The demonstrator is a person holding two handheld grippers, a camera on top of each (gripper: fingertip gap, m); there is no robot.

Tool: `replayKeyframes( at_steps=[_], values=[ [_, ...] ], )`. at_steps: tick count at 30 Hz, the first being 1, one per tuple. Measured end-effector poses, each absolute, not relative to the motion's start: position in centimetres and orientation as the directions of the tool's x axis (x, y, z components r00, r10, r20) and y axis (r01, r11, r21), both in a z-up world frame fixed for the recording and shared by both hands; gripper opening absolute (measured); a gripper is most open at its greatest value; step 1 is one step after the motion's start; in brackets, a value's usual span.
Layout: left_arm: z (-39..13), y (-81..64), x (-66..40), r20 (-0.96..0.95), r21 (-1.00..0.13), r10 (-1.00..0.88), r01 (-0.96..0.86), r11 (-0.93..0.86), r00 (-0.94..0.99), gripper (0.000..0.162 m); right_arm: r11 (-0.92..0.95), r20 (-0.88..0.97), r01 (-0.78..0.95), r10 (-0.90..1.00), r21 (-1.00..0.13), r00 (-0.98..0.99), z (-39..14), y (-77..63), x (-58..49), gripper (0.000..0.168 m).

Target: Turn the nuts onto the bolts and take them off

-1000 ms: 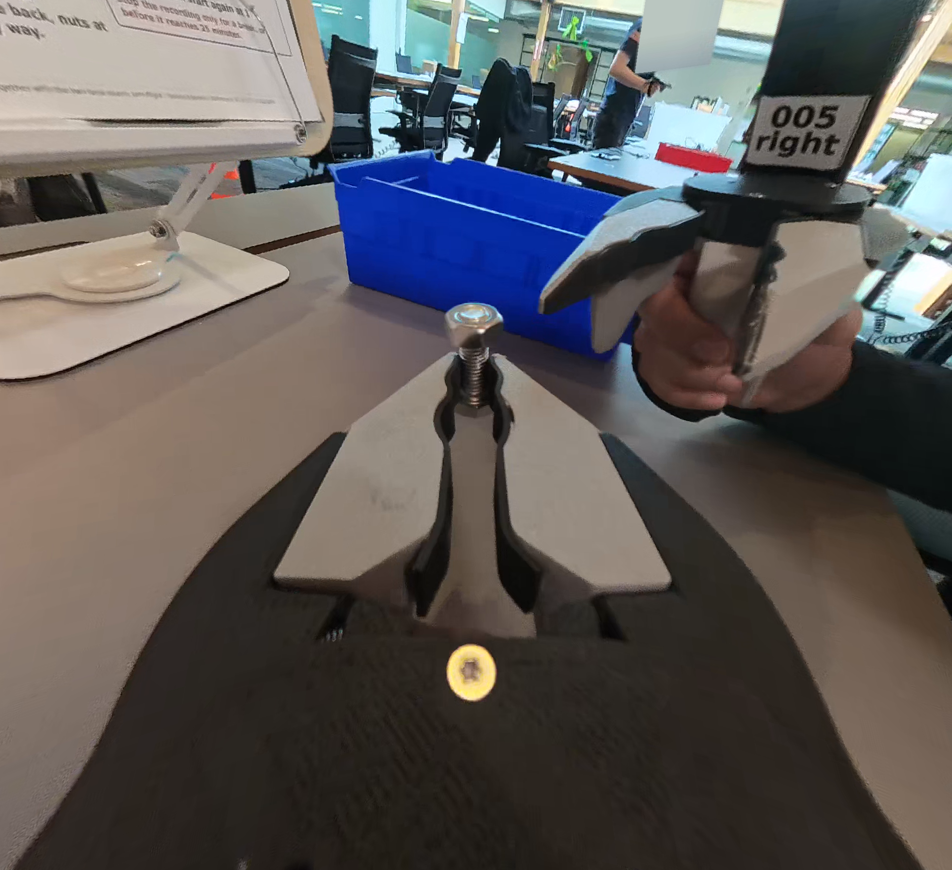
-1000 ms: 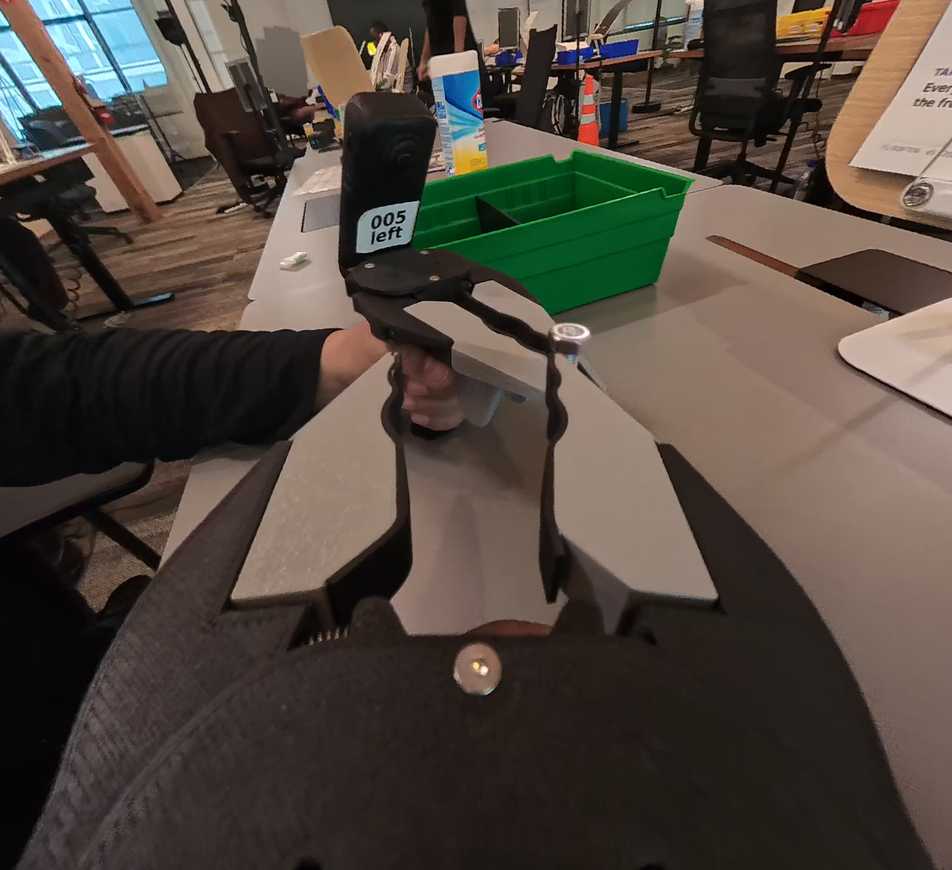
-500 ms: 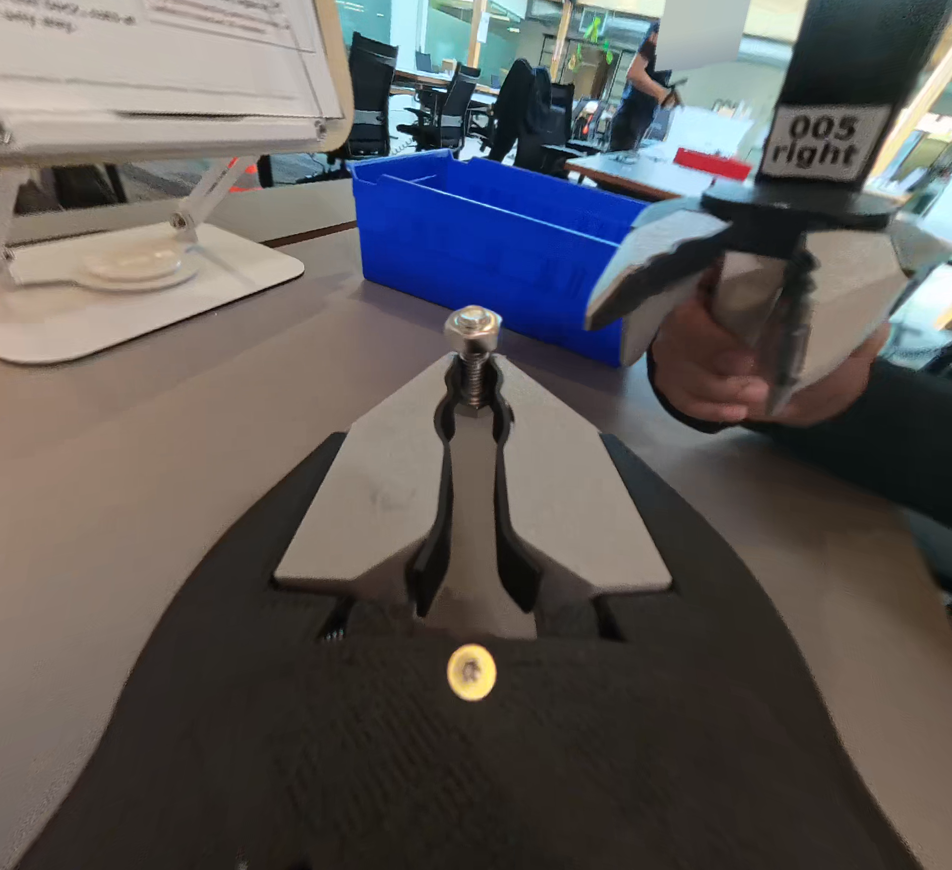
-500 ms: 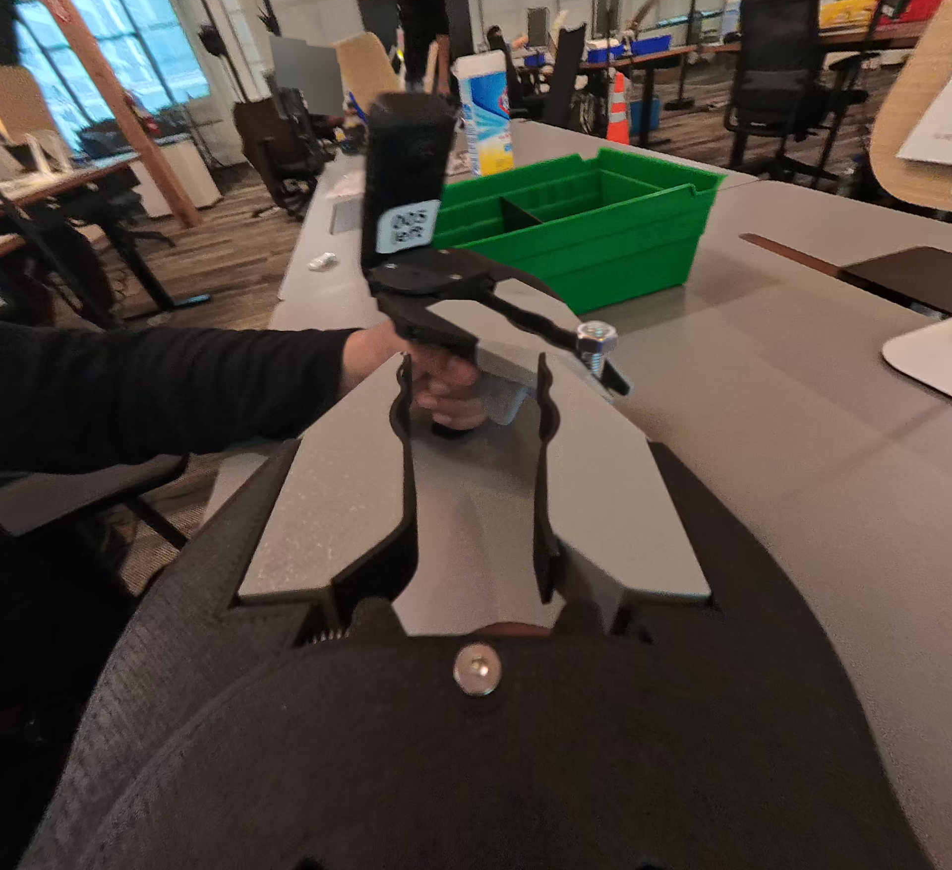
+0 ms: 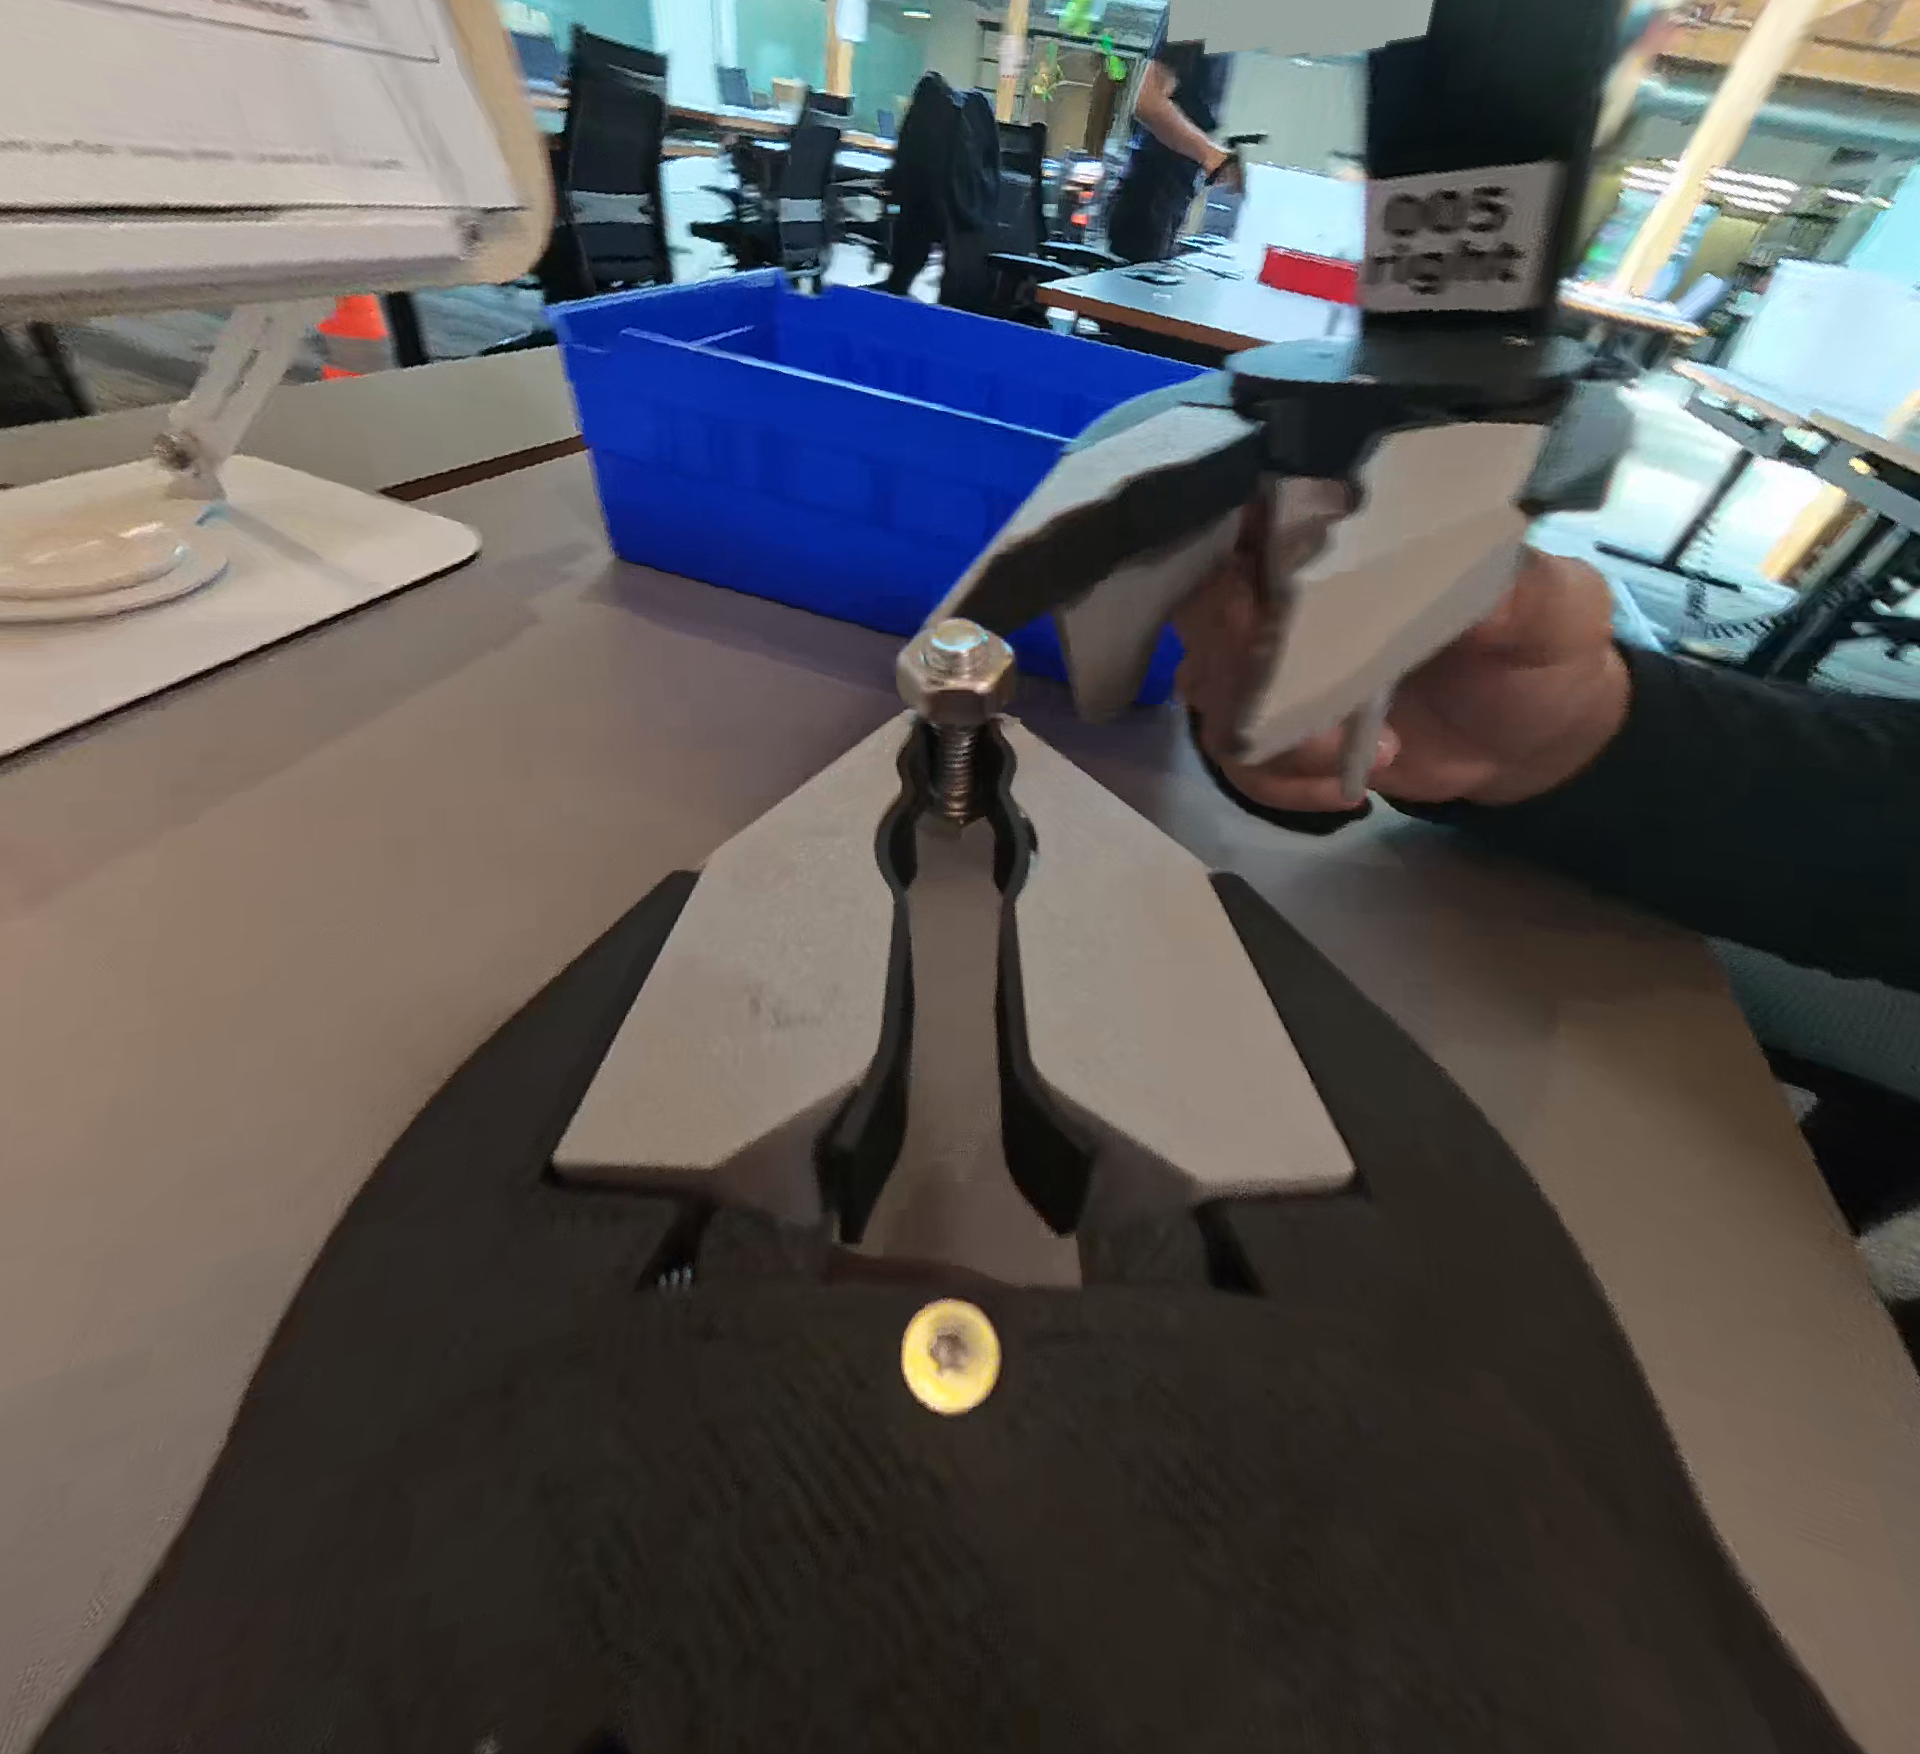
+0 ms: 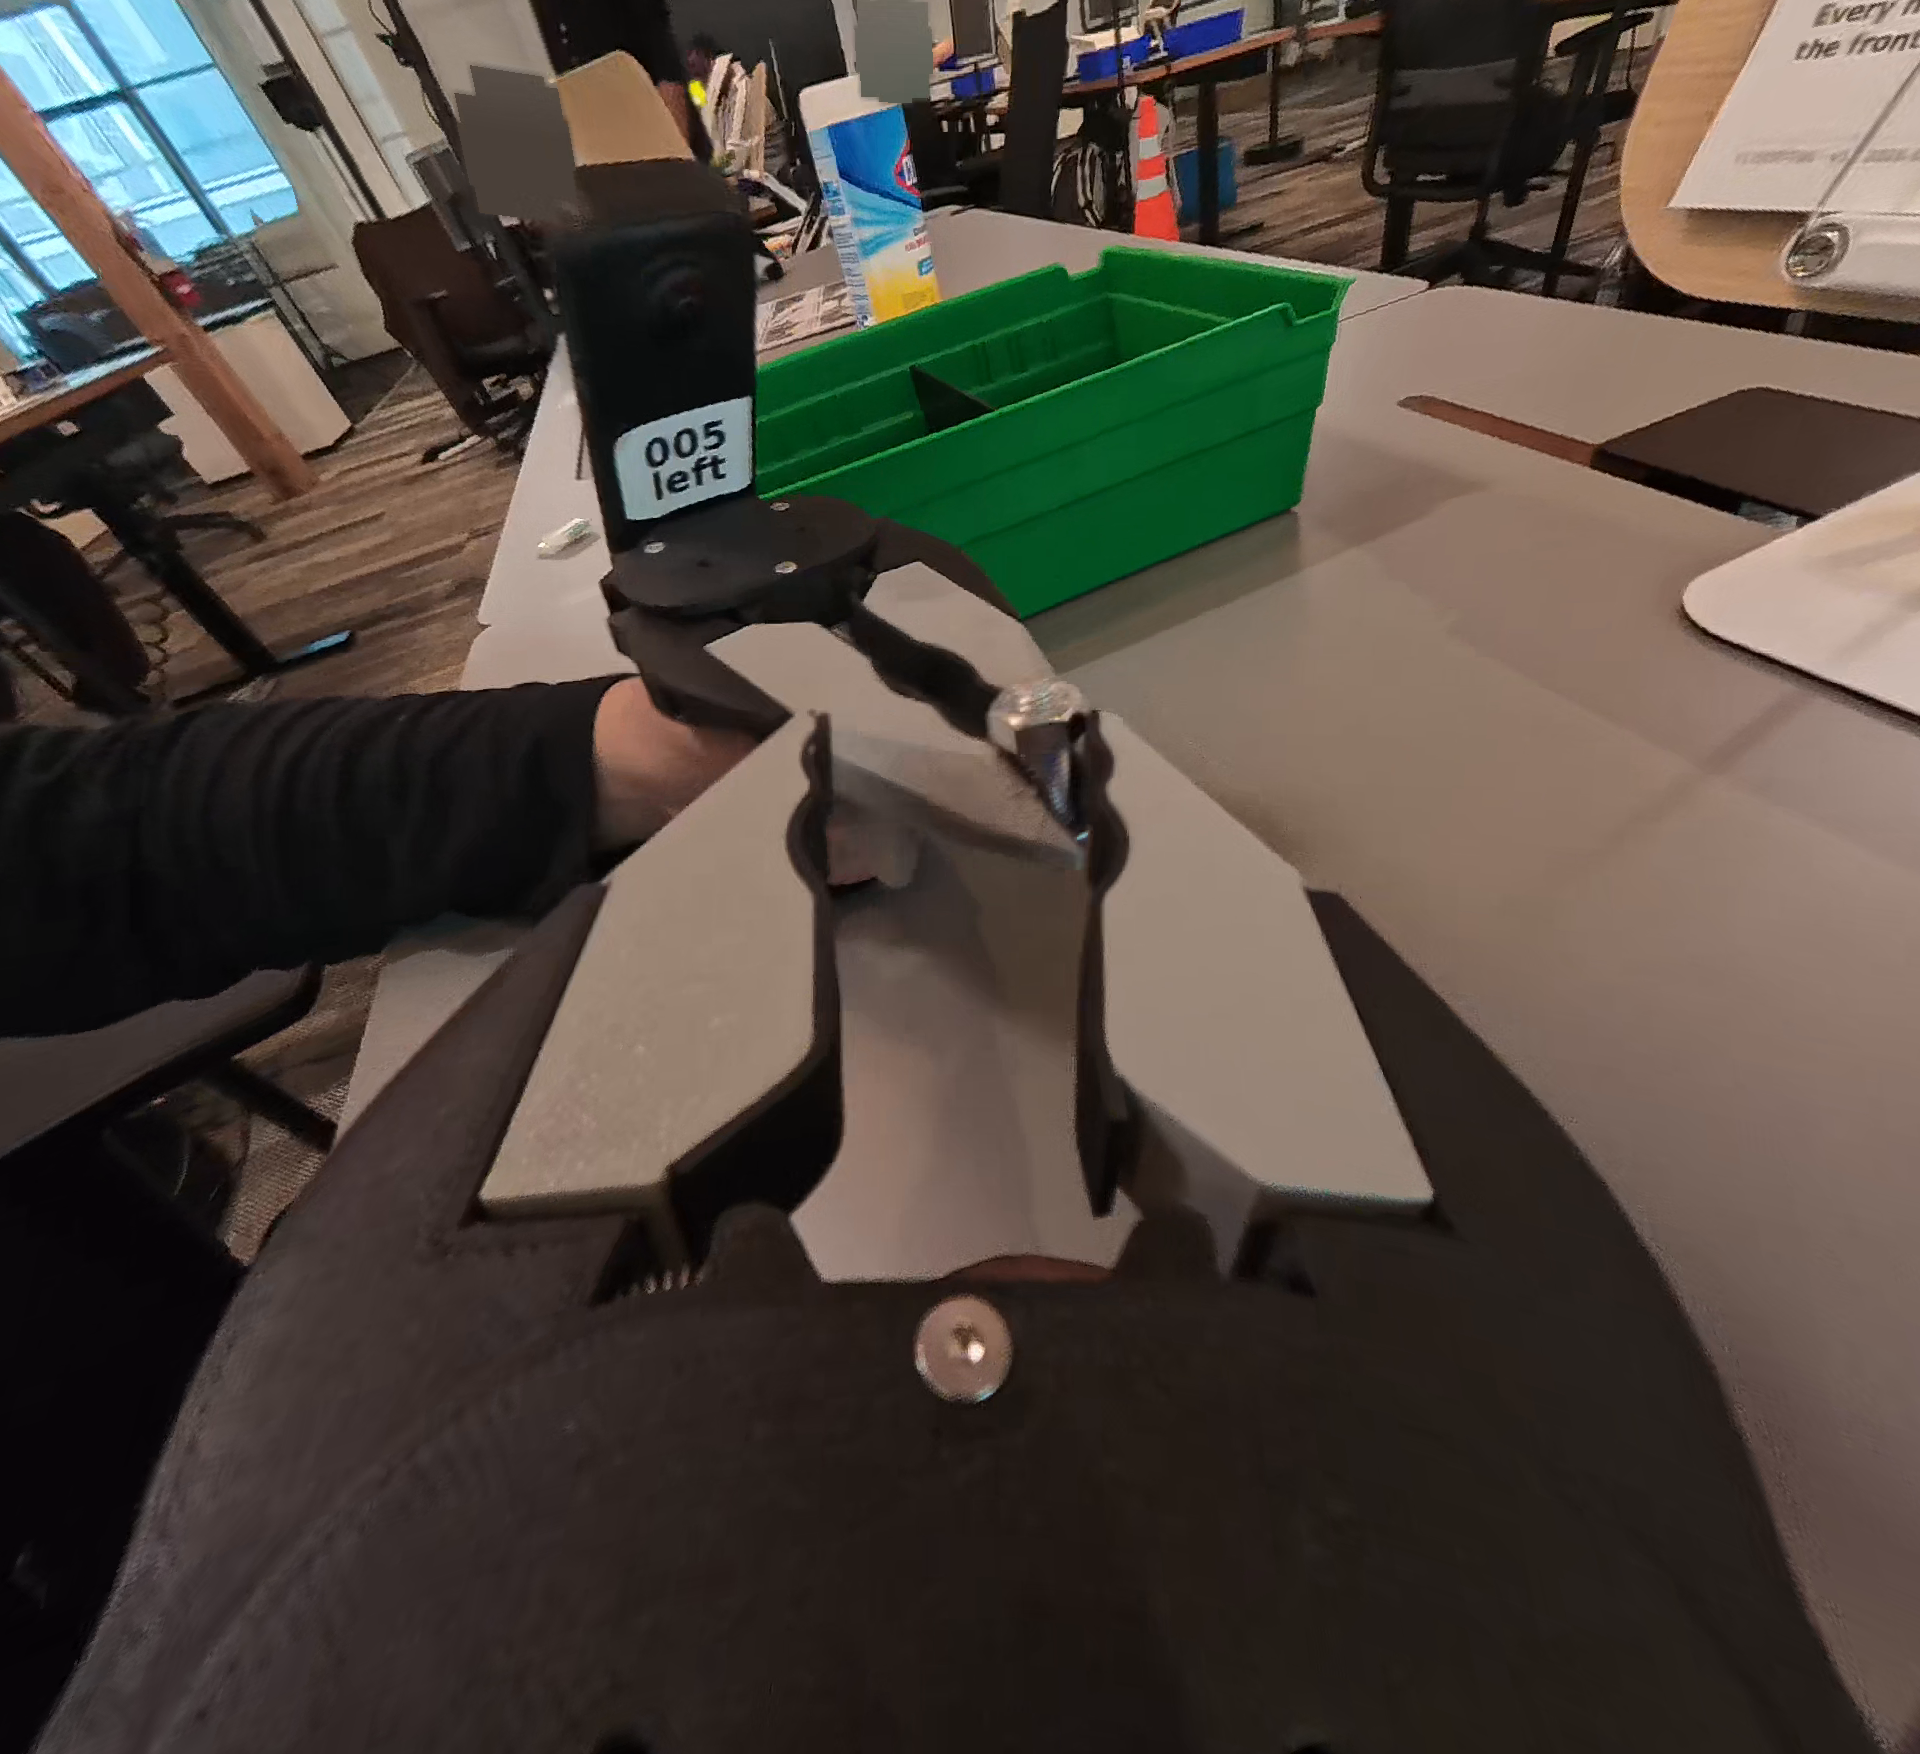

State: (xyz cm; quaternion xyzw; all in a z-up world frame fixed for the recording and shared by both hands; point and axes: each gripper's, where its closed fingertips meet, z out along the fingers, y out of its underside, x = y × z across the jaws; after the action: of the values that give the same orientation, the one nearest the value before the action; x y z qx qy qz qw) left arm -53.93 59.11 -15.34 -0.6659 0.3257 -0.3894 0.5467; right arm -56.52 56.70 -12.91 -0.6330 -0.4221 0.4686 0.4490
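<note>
My left gripper [image 5: 956, 774] is shut on the threaded shank of a steel bolt [image 5: 954, 764] and holds it upright above the grey table [image 5: 312, 873]. A hex nut [image 5: 956, 678] sits at the bolt's upper end. My right gripper [image 6: 951, 769] is open and empty. In the right wrist view the bolt [image 6: 1039, 743] stands just inside my right gripper's right finger [image 6: 1195, 925], with a gap to the left finger. In the left wrist view the right gripper [image 5: 1039, 655] comes in from the right, with one fingertip just above the nut.
A blue divided bin [image 5: 831, 457] stands behind the bolt. A green divided bin [image 6: 1039, 457] stands on the other side, with a wipes canister [image 6: 873, 218] behind it. A paper stand [image 5: 208, 42] on a white base [image 5: 208, 561] is at the far left. My two grippers' fingertips are within a few centimetres of each other.
My right gripper has moved in toward the bolt, and its open fingers now stand around the nut end. My left gripper kept its hold on the bolt and swung slightly.
</note>
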Motion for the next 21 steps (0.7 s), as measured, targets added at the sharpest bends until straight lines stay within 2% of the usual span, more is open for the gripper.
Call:
replayKeyframes(
  at_steps=[1,2,6,12,18,21],
  values=[
    [-15.5,60.0,-54.6,0.189,-0.976,-0.828,0.01,-0.217,0.527,0.006,-0.229,-0.203,0.116,0.958,-0.966,0.202,-12.8,56.6,-56.4,0.043],
    [-15.6,60.6,-55.2,0.215,-0.97,-0.807,0.025,-0.241,0.551,0.006,-0.212,-0.193,0.105,0.968,-0.972,0.161,-12.4,56.0,-56.4,0.023],
    [-15.2,60.4,-55.5,0.242,-0.967,-0.817,0.063,-0.246,0.523,0.006,-0.236,-0.219,0.06,0.954,-0.97,0.202,-11.7,56.9,-56.0,0.041],
    [-15.7,59.0,-53.8,0.165,-0.979,-0.863,-0.029,-0.204,0.478,0.006,-0.253,-0.215,0.09,0.928,-0.963,0.305,-12.9,58.5,-55.6,0.035],
    [-15.9,57.9,-52.9,0.109,-0.984,-0.893,-0.079,-0.159,0.436,0.006,-0.256,-0.217,0.13,0.941,-0.958,0.261,-13.5,57.7,-56.1,0.015],
    [-15.8,57.7,-52.8,0.119,-0.984,-0.897,-0.073,-0.165,0.426,0.006,-0.266,-0.223,0.156,0.943,-0.951,0.248,-14.1,57.5,-56.3,0.019]
  ],
)
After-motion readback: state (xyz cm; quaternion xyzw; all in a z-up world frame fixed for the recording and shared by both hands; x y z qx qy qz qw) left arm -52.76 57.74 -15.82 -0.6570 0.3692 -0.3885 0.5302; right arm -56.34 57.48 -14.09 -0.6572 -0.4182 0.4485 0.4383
